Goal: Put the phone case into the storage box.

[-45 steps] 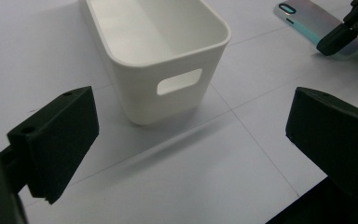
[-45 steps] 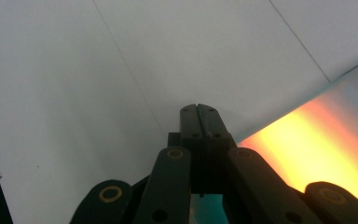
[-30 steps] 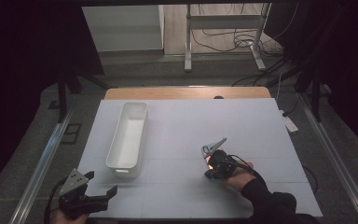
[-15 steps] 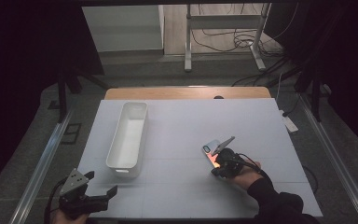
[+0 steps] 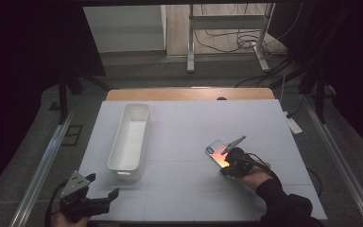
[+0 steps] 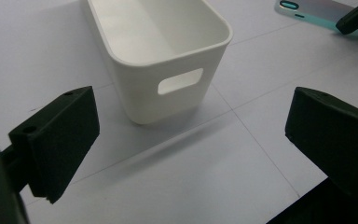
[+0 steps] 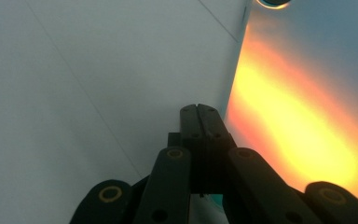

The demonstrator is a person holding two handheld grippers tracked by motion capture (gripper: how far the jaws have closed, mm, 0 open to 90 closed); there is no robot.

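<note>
A phone (image 5: pixel 215 151) with a shiny back lies flat on the white table, right of centre. In the right gripper view the phone (image 7: pixel 303 107) glows orange. My right gripper (image 7: pixel 199 112) is shut, its jaws pressed together with nothing between them. Its tip rests low against the phone's left edge. From above, the right gripper (image 5: pixel 228 163) sits at the phone's near end, held by a hand in a black sleeve. My left gripper (image 5: pixel 103 185) stands open at the table's front left. Its jaws frame the near end of a white bin (image 6: pixel 168 60).
The long white bin (image 5: pixel 130 137) lies left of centre and is empty, with a handle slot in its near wall. Bare table top (image 5: pixel 184 123) lies between the bin and the phone (image 6: pixel 317 11). A wooden strip (image 5: pixel 189 94) borders the far edge.
The right hand and its shut gripper have slid a little to the right along the phone. The left gripper has stayed where it was.
</note>
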